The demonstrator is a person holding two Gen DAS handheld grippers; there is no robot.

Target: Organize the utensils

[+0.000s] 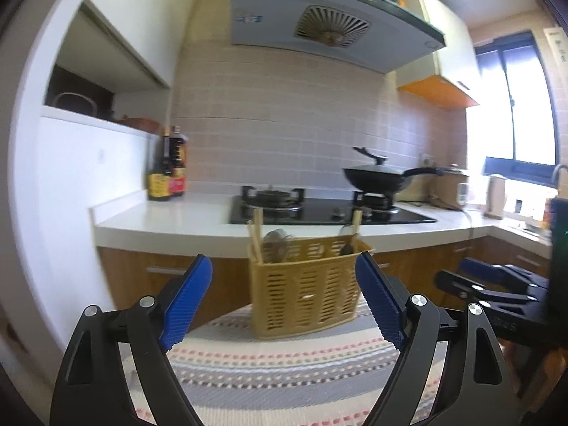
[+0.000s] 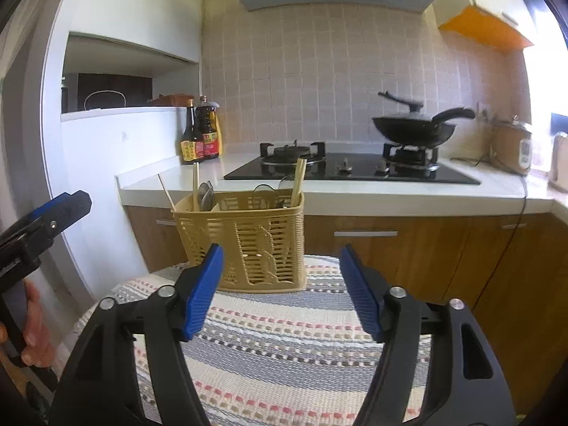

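Two tools: left tool (image 1: pixel 284 269) and right tool (image 2: pixel 280 261), both released, nothing between jaws.
Basket (image 2: pixel 245 238): upright on desk (image 2: pixel 284 337), ahead of both tools.
Nearer: cannot tell.

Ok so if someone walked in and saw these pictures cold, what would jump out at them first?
Probably the yellow slotted basket standing on the striped cloth, with chopsticks and spoons poking out of its top. Next, the blue-padded left gripper and right gripper, both open and empty in front of it. Behind, a black wok sits on the right burner of the stove.
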